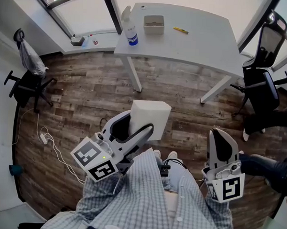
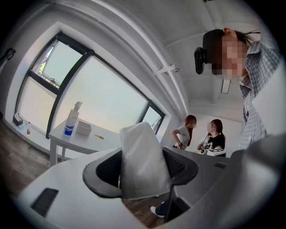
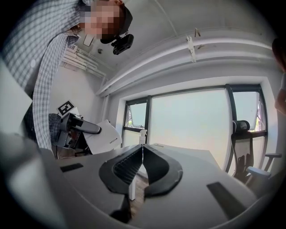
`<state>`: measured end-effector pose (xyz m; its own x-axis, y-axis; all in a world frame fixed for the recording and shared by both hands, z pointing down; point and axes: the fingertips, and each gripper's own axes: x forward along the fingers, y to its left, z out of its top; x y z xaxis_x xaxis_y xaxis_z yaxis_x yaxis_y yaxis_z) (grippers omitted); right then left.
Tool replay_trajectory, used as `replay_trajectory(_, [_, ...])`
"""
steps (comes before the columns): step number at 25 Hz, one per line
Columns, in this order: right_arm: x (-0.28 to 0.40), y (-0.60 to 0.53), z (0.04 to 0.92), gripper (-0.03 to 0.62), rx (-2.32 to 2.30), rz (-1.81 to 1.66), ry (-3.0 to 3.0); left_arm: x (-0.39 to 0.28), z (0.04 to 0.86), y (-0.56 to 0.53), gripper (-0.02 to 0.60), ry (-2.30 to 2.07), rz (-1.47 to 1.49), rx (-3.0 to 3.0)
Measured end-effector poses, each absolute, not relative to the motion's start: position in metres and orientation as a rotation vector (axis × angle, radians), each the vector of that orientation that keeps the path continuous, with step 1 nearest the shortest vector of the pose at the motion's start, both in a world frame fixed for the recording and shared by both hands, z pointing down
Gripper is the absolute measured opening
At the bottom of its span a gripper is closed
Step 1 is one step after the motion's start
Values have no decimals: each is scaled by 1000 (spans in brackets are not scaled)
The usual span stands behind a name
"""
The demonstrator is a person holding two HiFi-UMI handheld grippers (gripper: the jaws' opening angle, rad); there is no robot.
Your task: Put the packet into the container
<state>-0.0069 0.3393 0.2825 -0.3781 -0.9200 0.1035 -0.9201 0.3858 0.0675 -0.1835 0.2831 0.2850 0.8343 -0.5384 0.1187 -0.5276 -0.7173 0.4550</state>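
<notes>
A white packet point(image 1: 150, 115) is clamped between the jaws of my left gripper point(image 1: 133, 130), held in the air in front of the person's body. In the left gripper view the packet point(image 2: 142, 160) stands upright between the two dark pads, which press on its sides. My right gripper point(image 1: 222, 145) is held low at the right, its jaws shut with nothing between them; its own view shows the gripper point(image 3: 141, 151) with tips touching. The small open container point(image 1: 153, 24) sits on the white table point(image 1: 193, 43), far ahead. It appears as a small box point(image 2: 83, 128) in the left gripper view.
A spray bottle point(image 1: 130, 29) stands left of the container and a yellow pen point(image 1: 180, 30) lies to its right. Black office chairs stand at the right point(image 1: 262, 78) and left point(image 1: 29, 86). A cable point(image 1: 50, 146) trails over the wood floor. Two people point(image 2: 199, 136) stand in the distance.
</notes>
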Motion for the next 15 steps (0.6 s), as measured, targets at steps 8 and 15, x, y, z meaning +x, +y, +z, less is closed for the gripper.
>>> replay_trajectory(8, [-15,341,284,18,1740,-2,-2479,-200,285,281,270,-772,-34,2552])
replay_trajectory(15, [-16,352,282,18,1792,-20,-2458,-205,285,281,271,-765,-28,2569])
